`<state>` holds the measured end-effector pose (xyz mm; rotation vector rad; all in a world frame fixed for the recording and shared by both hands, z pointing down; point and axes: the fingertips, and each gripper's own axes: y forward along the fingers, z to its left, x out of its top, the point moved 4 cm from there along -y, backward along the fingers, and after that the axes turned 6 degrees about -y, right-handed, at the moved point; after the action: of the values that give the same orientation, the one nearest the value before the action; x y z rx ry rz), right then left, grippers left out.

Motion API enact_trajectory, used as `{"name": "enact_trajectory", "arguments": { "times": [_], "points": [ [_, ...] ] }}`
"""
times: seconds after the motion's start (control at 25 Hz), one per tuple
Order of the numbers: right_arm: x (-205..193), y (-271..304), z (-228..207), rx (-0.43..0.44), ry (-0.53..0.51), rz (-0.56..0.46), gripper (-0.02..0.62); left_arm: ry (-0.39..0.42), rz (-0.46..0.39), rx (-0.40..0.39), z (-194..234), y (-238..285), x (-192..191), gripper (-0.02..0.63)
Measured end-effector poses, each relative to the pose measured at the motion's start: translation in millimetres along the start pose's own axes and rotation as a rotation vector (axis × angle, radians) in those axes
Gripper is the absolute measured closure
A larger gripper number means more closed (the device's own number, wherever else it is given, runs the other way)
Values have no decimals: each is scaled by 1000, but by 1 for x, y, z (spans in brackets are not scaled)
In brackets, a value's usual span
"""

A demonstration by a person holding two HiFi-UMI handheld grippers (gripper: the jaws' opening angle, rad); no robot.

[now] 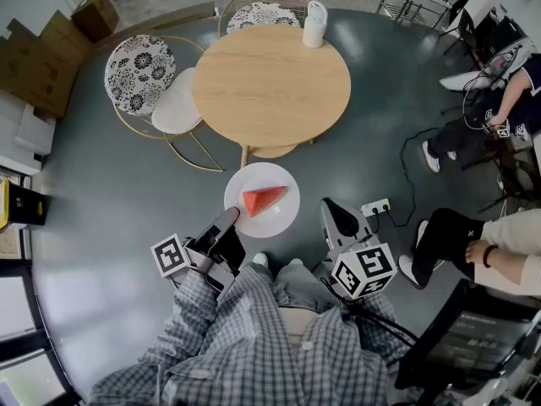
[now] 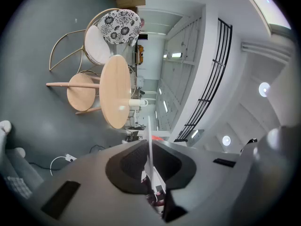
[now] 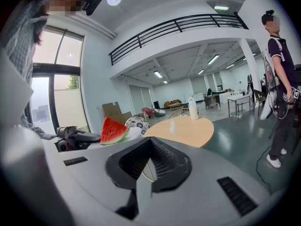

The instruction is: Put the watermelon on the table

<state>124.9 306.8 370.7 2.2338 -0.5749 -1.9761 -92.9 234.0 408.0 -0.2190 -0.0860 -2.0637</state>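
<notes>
Head view, lower centre: held a round white plate (image 1: 262, 176) by its lower-left rim in the left gripper (image 1: 232, 218), a red triangular watermelon wedge (image 1: 264, 199) riding at the plate's middle, well short of the round light-wood table (image 1: 270, 83) in the upper centre of the frame. Pinched almost shut on that thin rim, seen edge-on between the dark pads in the left gripper view. Carried nothing in the right gripper (image 1: 332, 208), poised just right of the plate with fingers pressed together on empty air.

Judged most likely to go wrong from here: a slide. Supported the plate at one edge only, leaving any sag or roll at the pinch free to tip it and spill the wedge onto the grey floor (image 1: 118, 184). Judged a second hazard in the approach: a knock of the plate's leading rim against the table edge, enough to jolt the fruit loose or twist the plate out of the grip. Posed little threat from the tall white container (image 1: 314, 24), parked at the table's far edge.

Lay with the long axis roughly left to right across the frame, climbing slightly to the right. Turned the long, paler rind side up-frame towards the table and the red point down-left towards the left gripper. Could not be told whether flat on a cut face or propped on the rind.
</notes>
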Motion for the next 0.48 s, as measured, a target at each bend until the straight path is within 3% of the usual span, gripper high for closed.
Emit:
{"name": "enact_trajectory", "arguments": {
  "times": [0.48],
  "points": [
    [2,0,3,-1,-6,-6,588,4,-1,-8,-1,0,3,580]
  ]
}}
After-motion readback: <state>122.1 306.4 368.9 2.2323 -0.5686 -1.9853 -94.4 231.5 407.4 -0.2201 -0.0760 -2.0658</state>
